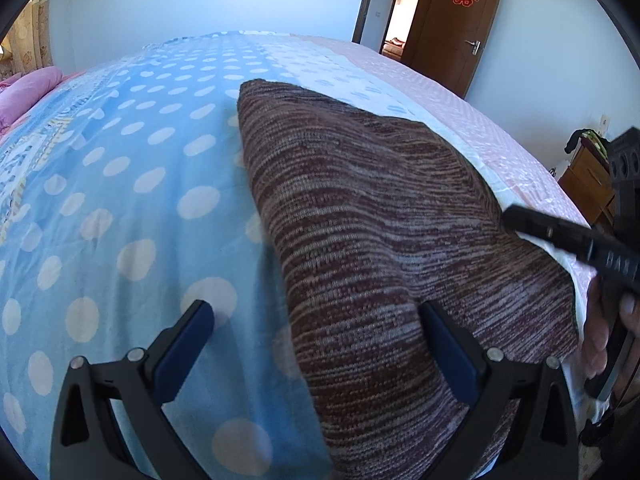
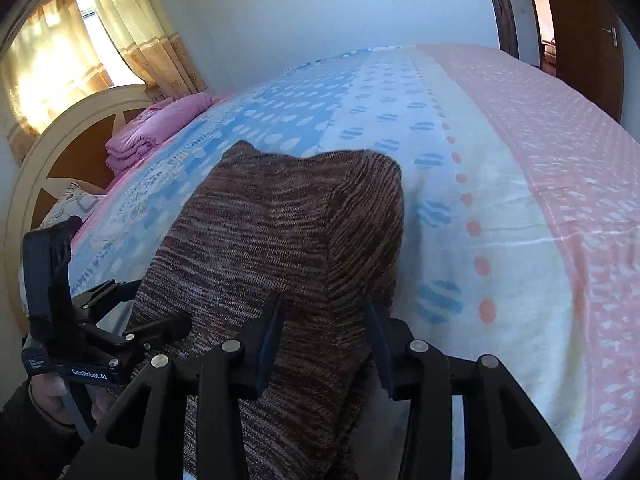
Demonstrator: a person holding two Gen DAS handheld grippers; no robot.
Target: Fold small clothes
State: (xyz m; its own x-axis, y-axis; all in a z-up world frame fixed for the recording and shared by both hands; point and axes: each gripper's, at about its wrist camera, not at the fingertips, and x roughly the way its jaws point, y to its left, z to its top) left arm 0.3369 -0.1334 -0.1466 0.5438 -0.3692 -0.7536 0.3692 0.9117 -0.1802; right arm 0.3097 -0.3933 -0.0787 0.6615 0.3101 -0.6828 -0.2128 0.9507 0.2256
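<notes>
A brown and grey striped knit garment [image 1: 372,216] lies on the bed, partly folded, and also shows in the right wrist view [image 2: 280,232]. My left gripper [image 1: 316,320] is open over the garment's near left edge; its right finger rests on the knit, its left finger over the blue sheet. My right gripper [image 2: 324,320] is partly open with the garment's near right edge between its fingers, the pads not visibly pressing the cloth. The right gripper also shows at the right edge of the left wrist view [image 1: 516,216].
The bed has a blue polka-dot and pink sheet [image 1: 132,184]. Folded pink bedding [image 2: 160,132] lies by the headboard [image 2: 64,152]. A brown door [image 1: 452,24] stands behind the bed, a wooden cabinet [image 1: 588,184] to the right.
</notes>
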